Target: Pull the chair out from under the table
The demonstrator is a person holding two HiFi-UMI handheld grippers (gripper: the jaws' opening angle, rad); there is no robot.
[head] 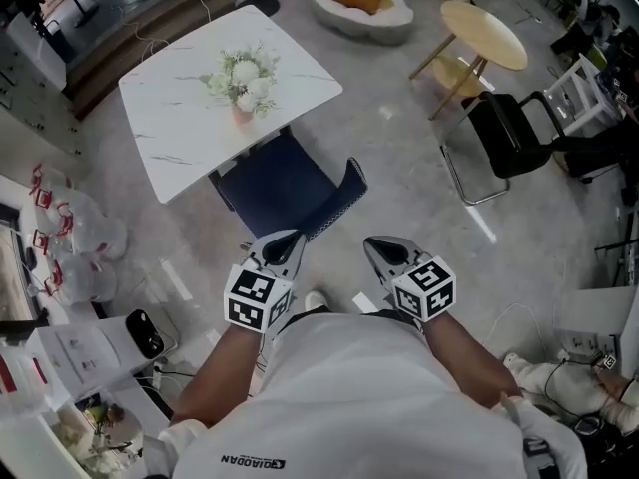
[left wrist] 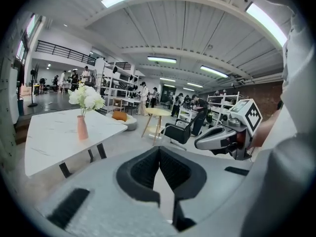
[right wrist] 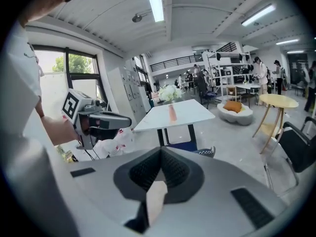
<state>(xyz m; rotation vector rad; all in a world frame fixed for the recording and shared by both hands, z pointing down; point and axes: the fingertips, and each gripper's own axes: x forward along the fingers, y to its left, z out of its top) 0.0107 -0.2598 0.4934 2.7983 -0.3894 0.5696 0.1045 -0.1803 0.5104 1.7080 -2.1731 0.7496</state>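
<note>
Approach step, chair not yet gripped. The chair [head: 285,188] sits half tucked under the near edge of the table [head: 175,108], backrest [head: 337,206] toward you. Your left gripper [head: 288,238] and right gripper [head: 371,245] are both pressed together, empty, short of it. Next you'd likely spread the jaws, clamp the backrest and pull.

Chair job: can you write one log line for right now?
chair: partly under table | left gripper: shut, empty | right gripper: shut, empty | neither touches chair
</note>
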